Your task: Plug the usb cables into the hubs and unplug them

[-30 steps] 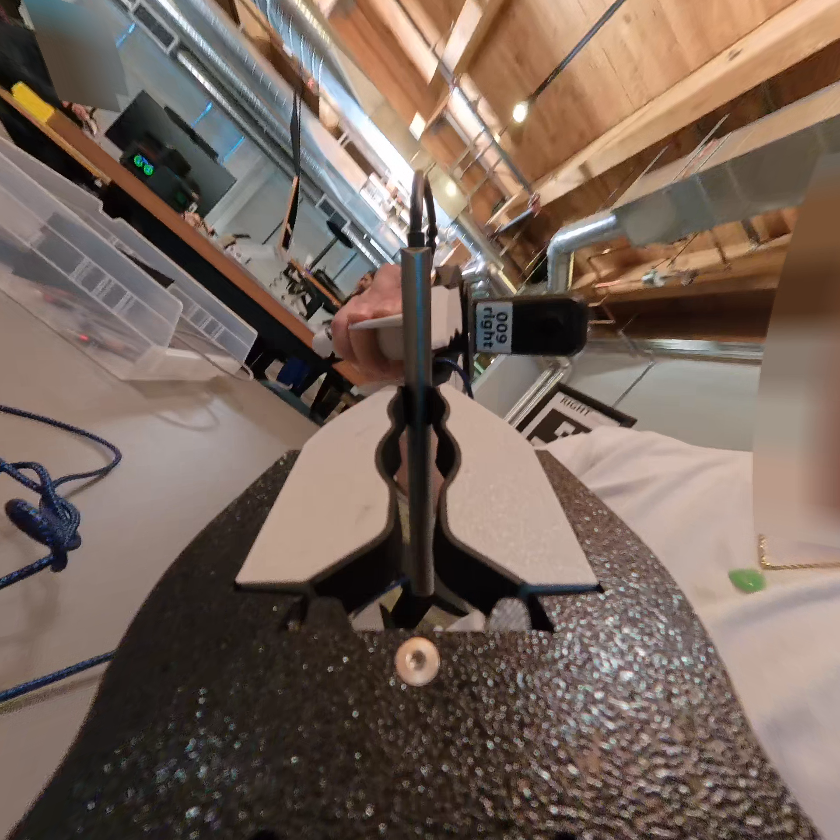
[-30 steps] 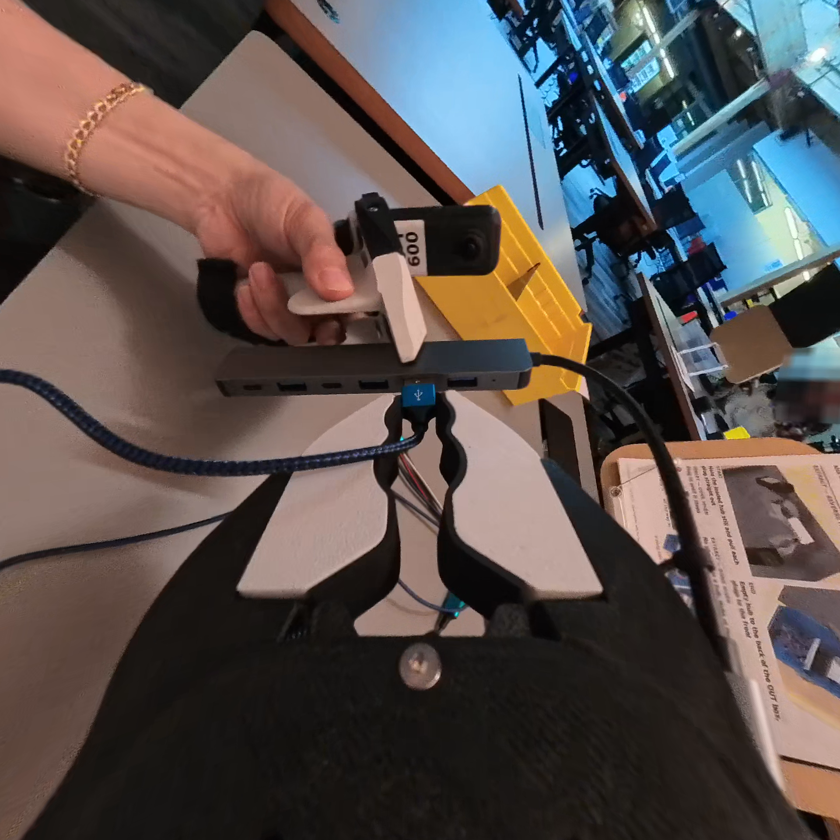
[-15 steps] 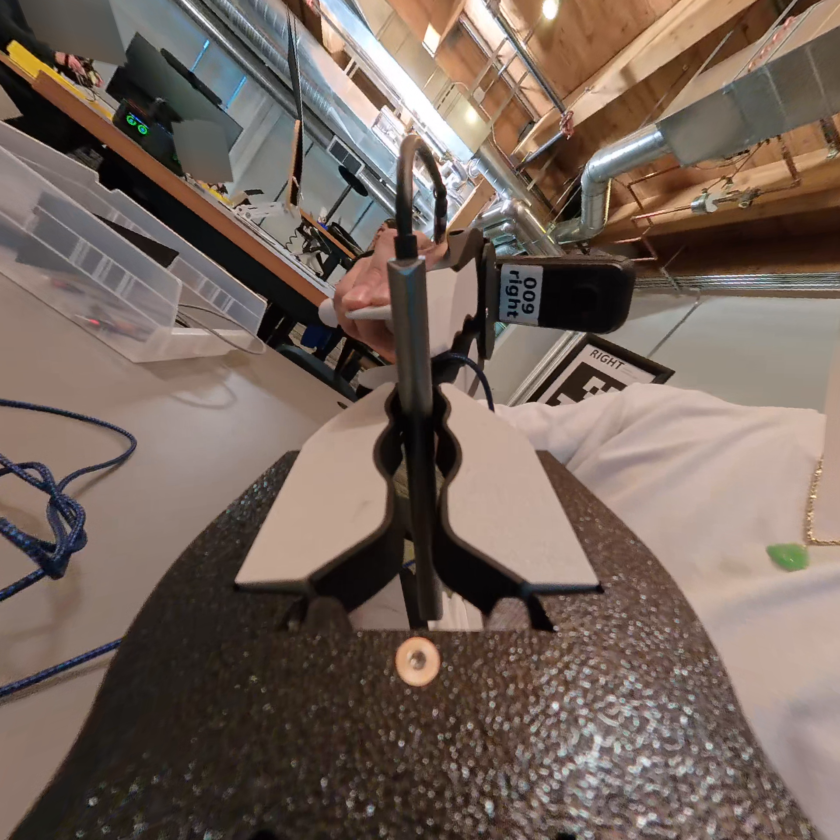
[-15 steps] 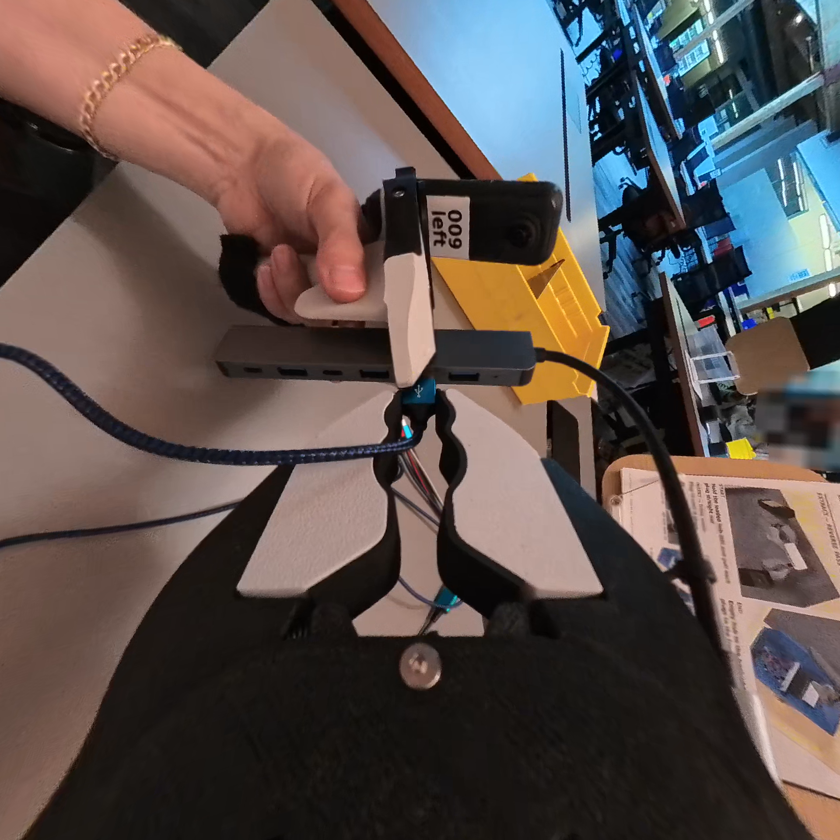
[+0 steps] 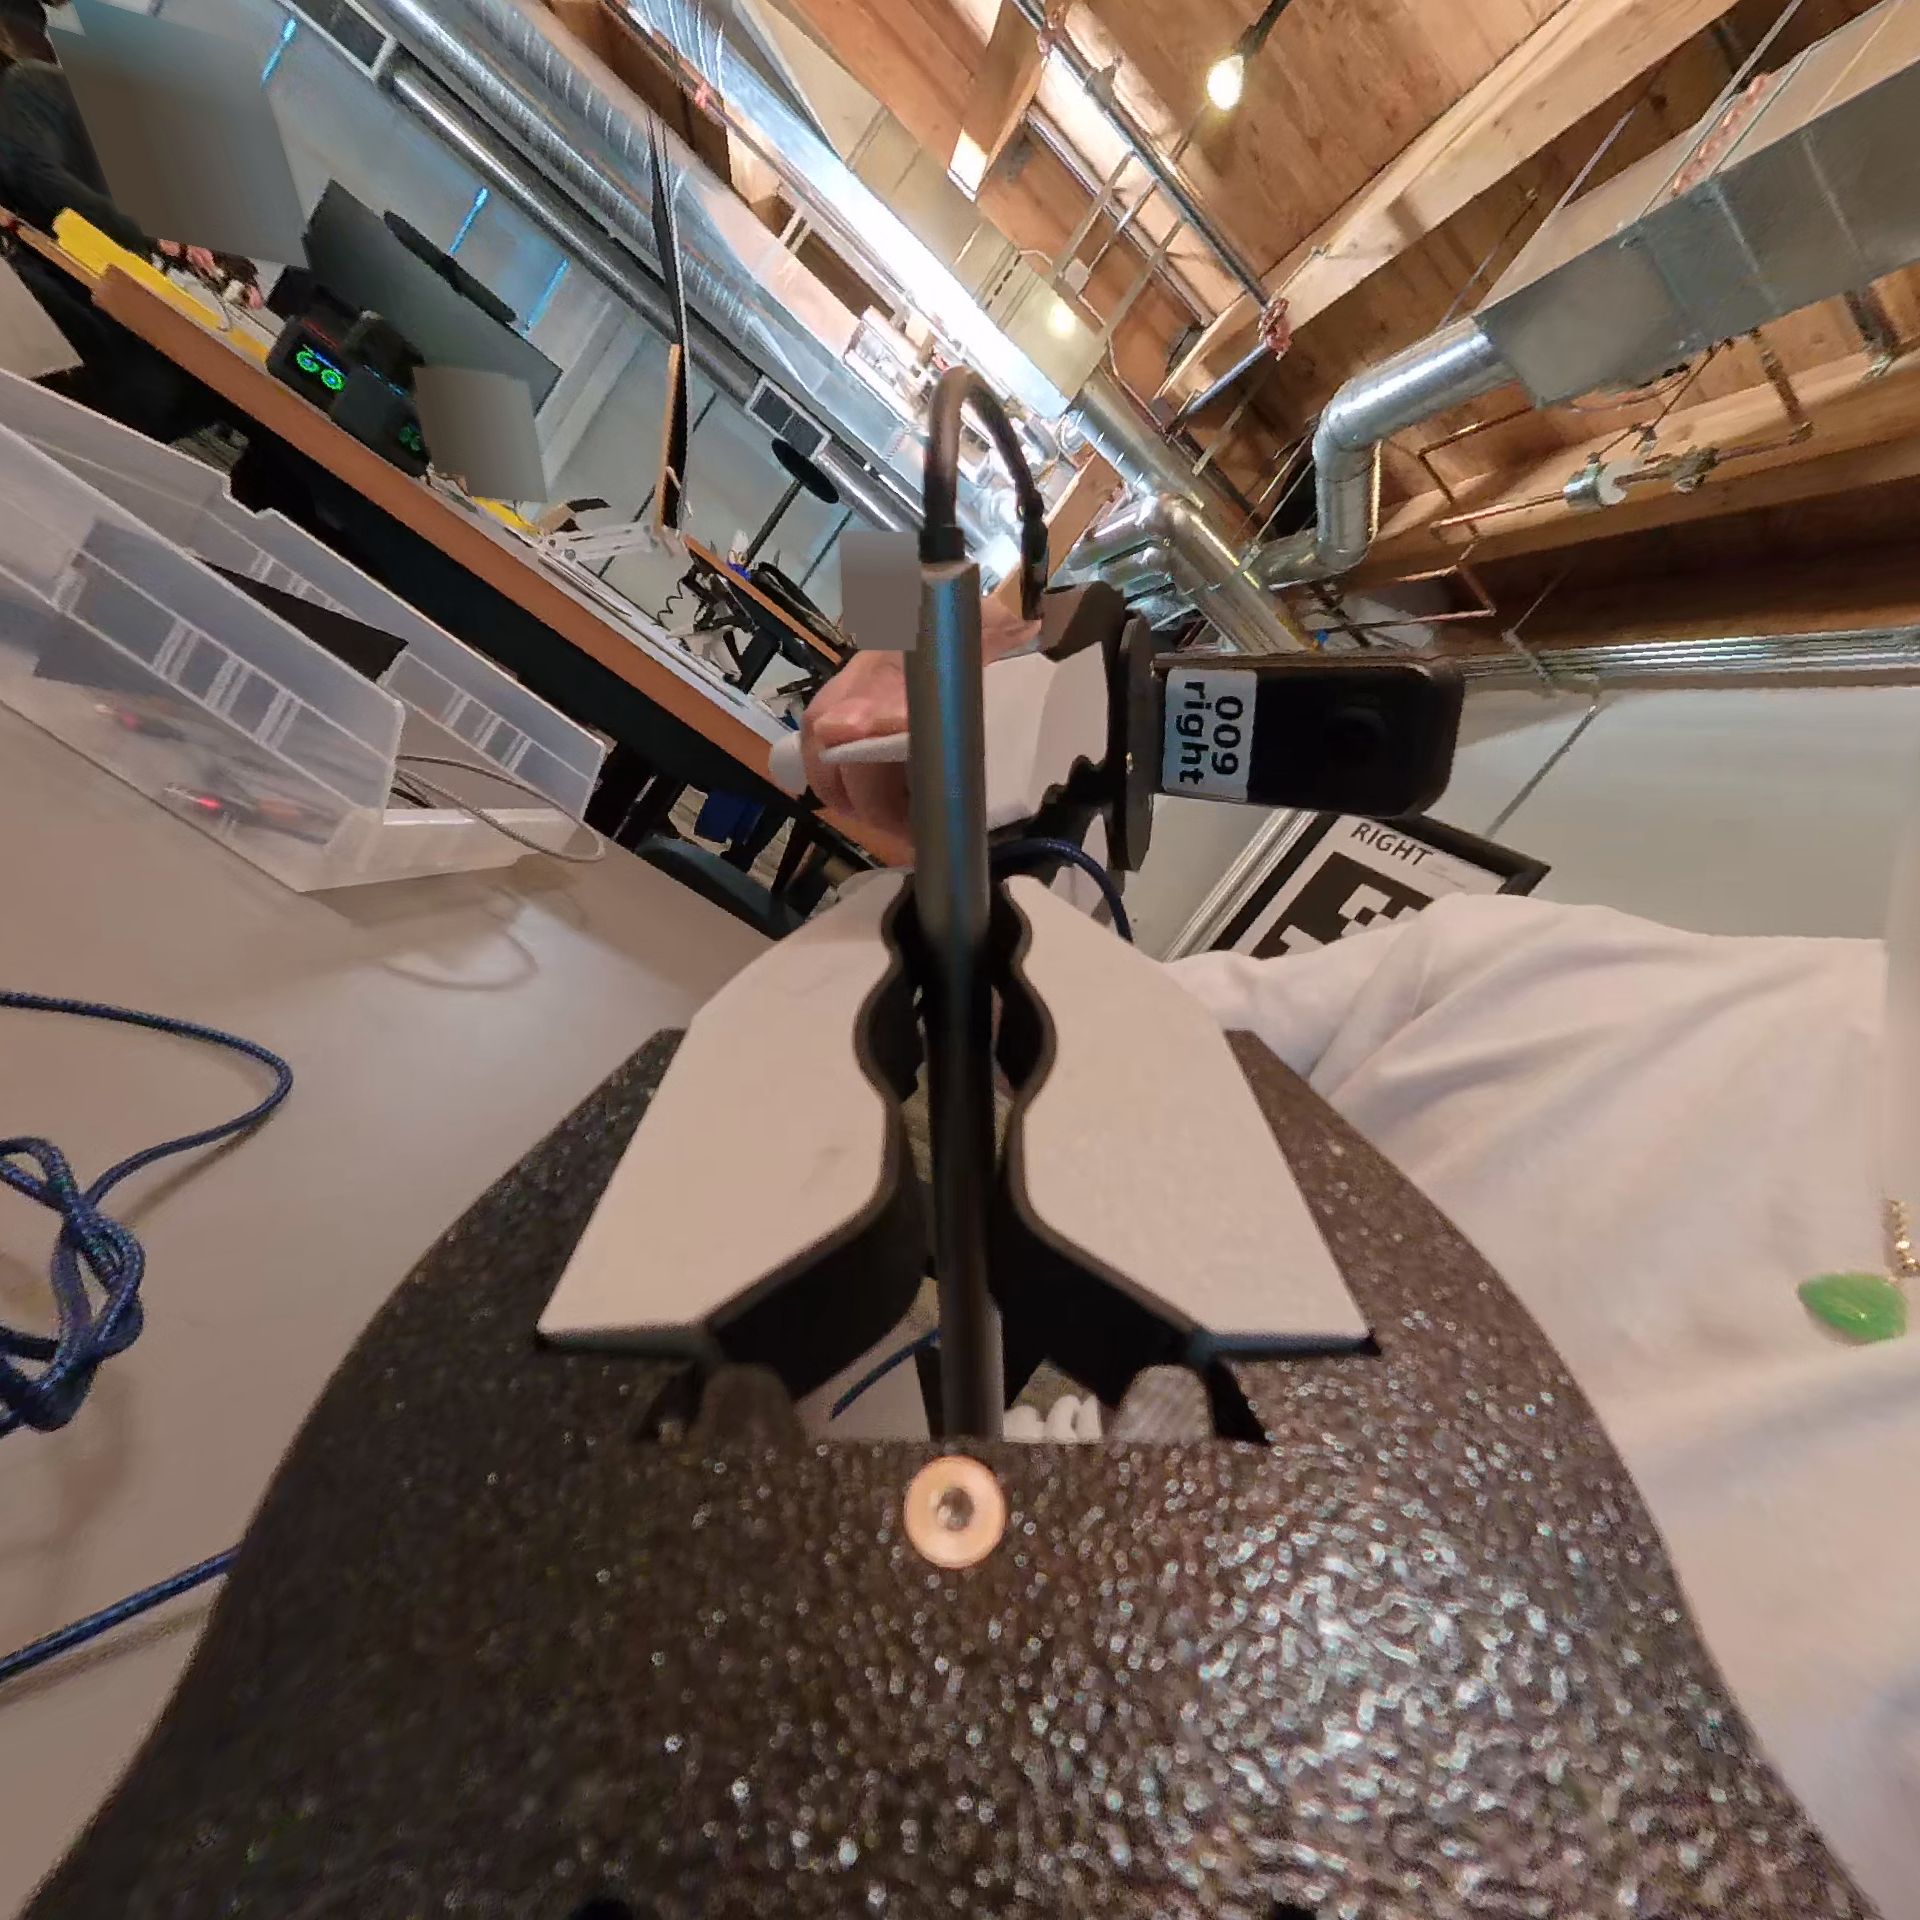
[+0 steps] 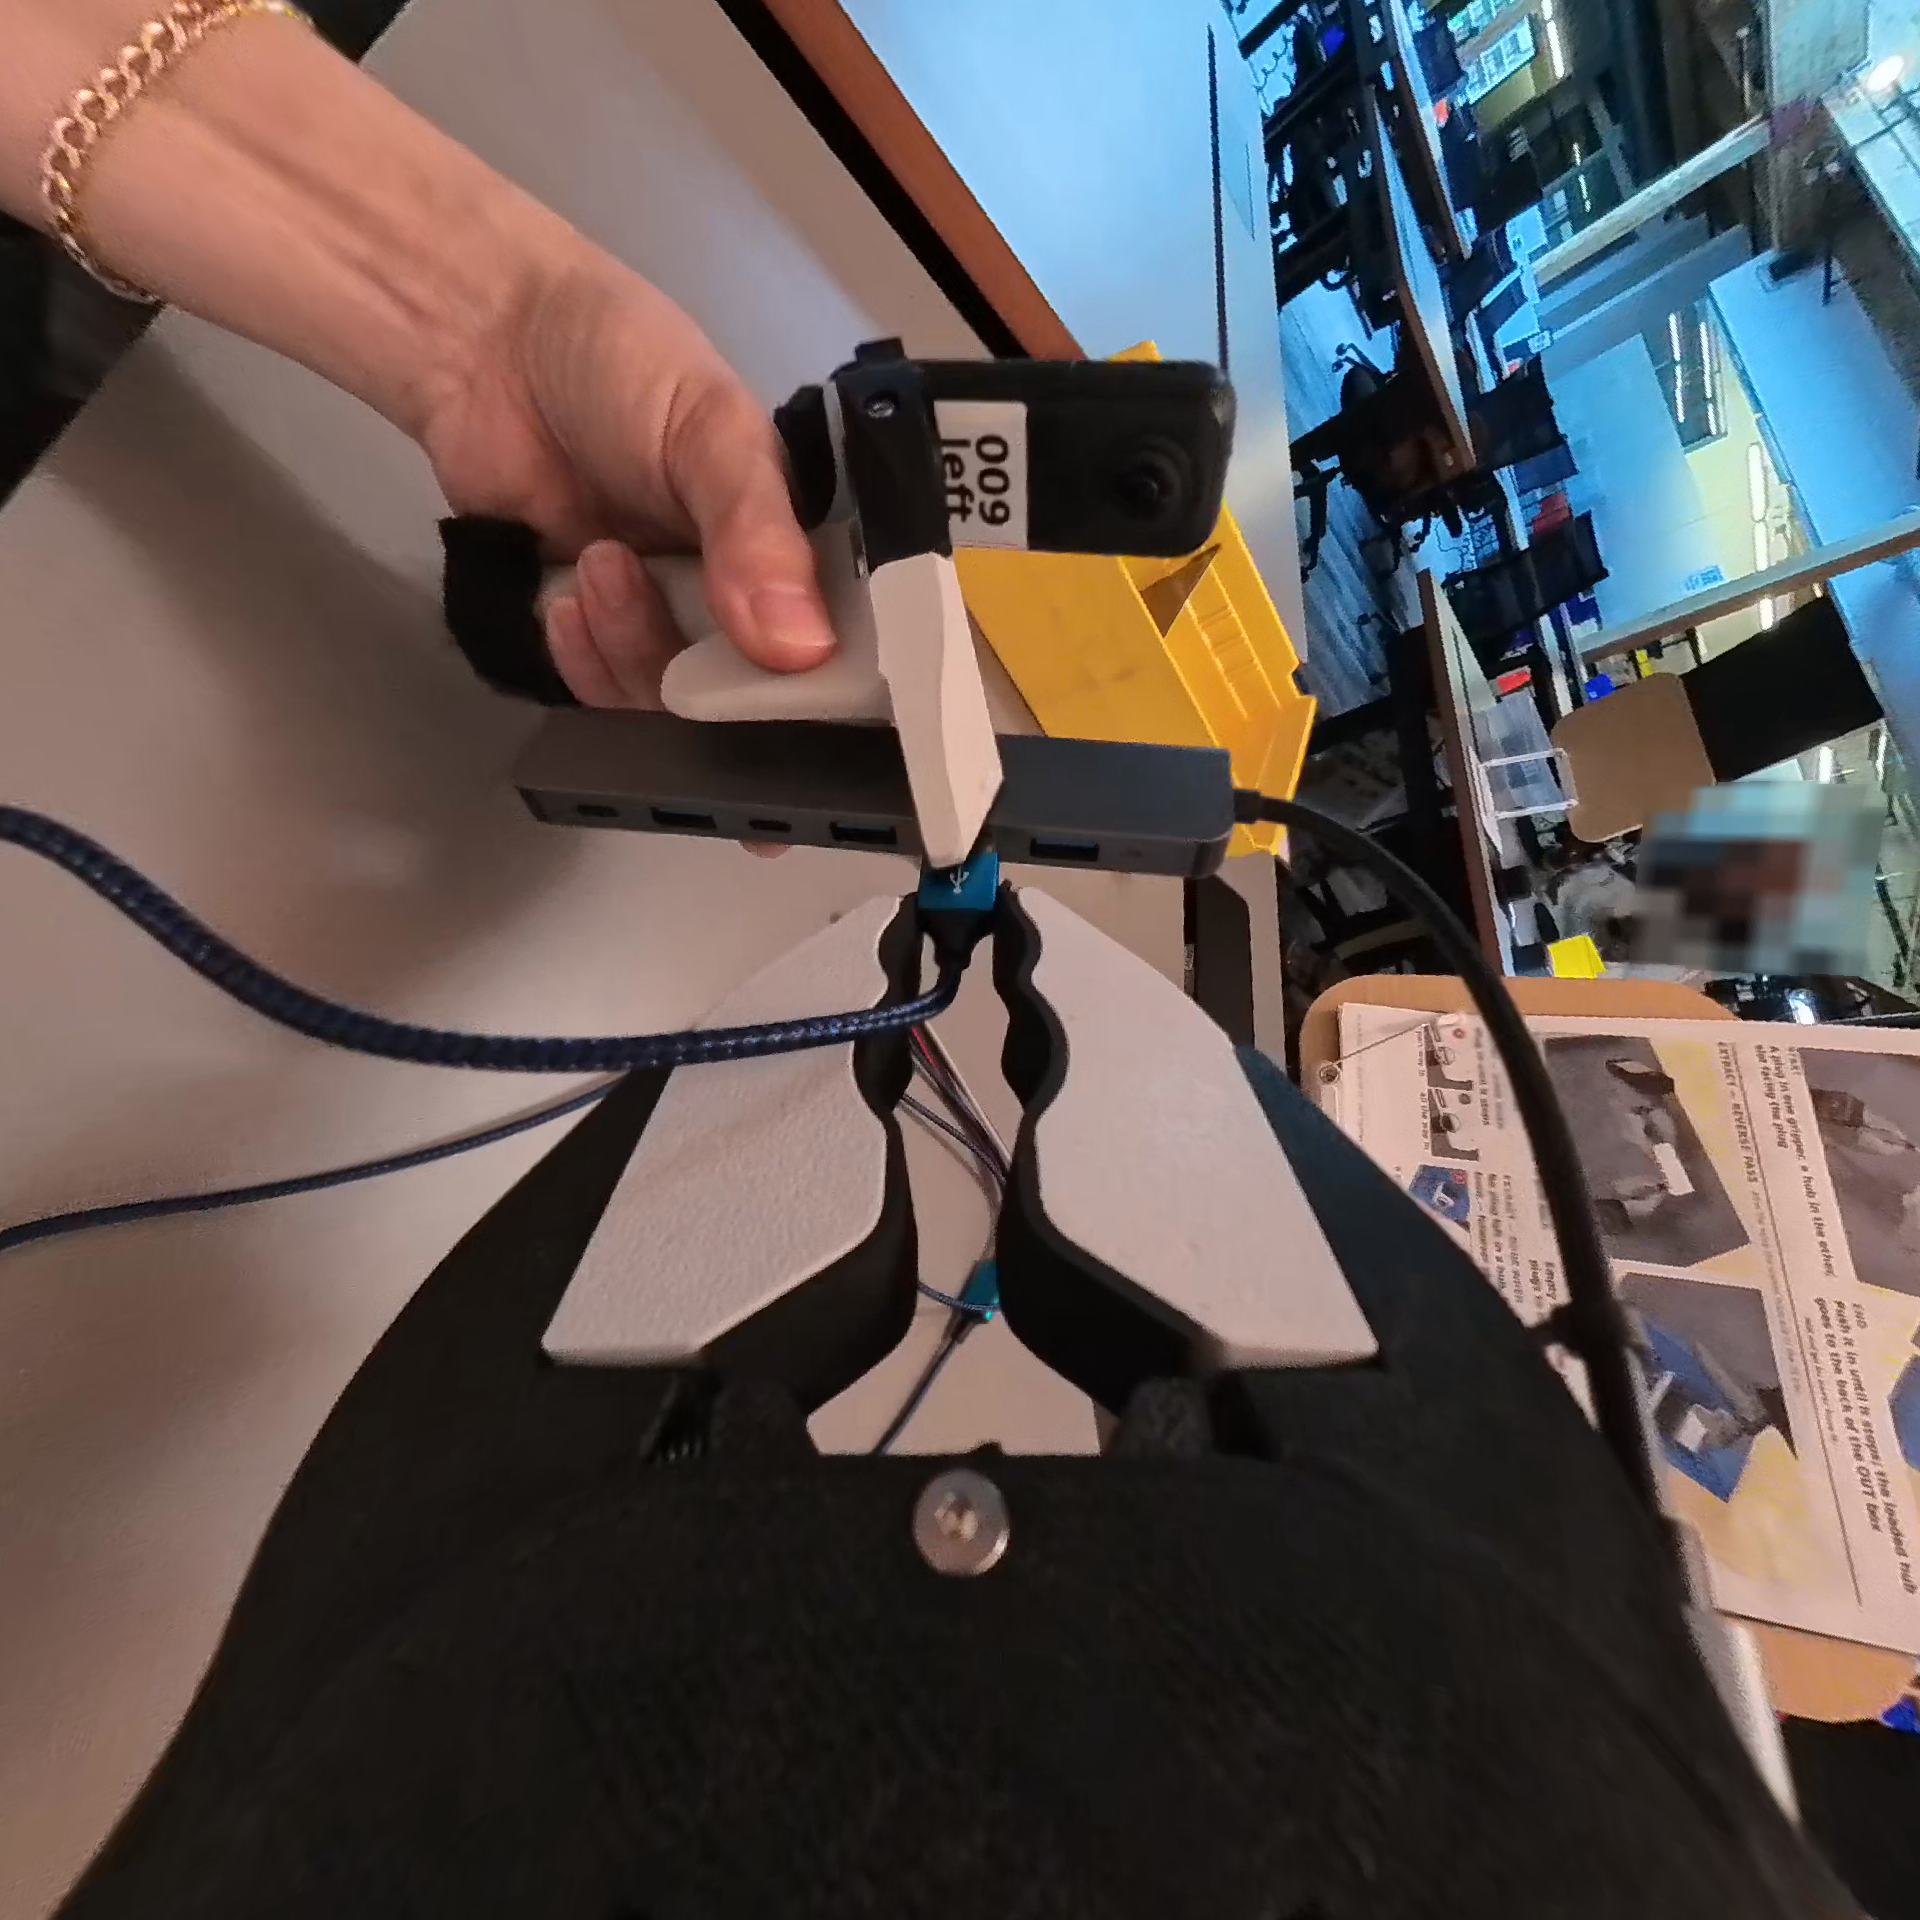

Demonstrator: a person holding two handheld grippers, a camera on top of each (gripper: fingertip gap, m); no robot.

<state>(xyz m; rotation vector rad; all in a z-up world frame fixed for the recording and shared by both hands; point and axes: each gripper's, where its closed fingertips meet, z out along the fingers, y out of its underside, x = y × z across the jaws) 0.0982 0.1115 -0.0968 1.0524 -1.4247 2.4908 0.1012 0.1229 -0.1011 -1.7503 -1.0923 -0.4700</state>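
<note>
My left gripper (image 5: 956,920) is shut on a slim grey USB hub (image 5: 948,748), seen edge-on and held off the table. In the right wrist view the hub (image 6: 1101,790) lies crosswise with its row of ports facing me, under a white finger (image 6: 935,707) of the left gripper. My right gripper (image 6: 958,920) is shut on a blue USB plug (image 6: 958,883) whose front end sits against the hub's port side; its metal tip is hidden. A blue braided cable (image 6: 416,1029) runs left from the plug. A black cable (image 6: 1455,987) leaves the hub's right end.
A yellow bin (image 6: 1143,644) stands behind the hub, and an instruction sheet (image 6: 1662,1247) lies at the right. A clear plastic organiser (image 5: 208,707) and a knotted blue cable (image 5: 83,1247) are on the beige table (image 5: 416,1039). The person's white shirt (image 5: 1558,1143) is close on the right. My two grippers' fingertips are within a few centimetres of each other. From either gripper's tips it is about 40 centimetres to the clear plastic organiser (image 5: 208,707).
Both grippers have tilted together while keeping their grips. The plug stays against the hub's port side. The left hand has rolled, so its camera faces me more.
</note>
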